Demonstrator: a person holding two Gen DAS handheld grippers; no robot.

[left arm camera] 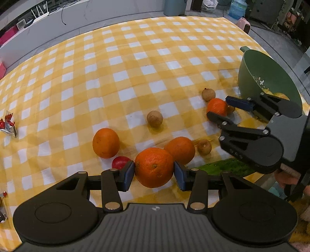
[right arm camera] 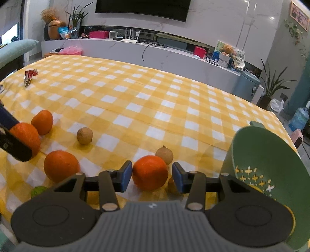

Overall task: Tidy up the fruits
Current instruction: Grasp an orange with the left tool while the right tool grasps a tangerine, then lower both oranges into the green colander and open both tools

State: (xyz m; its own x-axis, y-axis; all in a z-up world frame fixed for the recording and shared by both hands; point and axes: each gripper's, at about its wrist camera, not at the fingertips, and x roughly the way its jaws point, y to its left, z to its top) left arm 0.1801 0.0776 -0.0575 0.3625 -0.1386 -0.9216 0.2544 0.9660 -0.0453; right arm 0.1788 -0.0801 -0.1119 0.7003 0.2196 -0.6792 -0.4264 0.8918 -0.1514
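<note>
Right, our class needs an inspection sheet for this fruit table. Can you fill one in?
Surface: yellow checked cloth, lying flat.
Job's things: loose oranges, brown fruits, red fruit and green fruit on the cloth; green colander at the right edge, something yellow inside.
Clutter: foil wrapper at the far left.
Grippers: left tool shut on big orange; right tool shut on small orange.
Cables: black cable hanging off the shelf.
Surroundings: TV, plants, water bottle.
</note>
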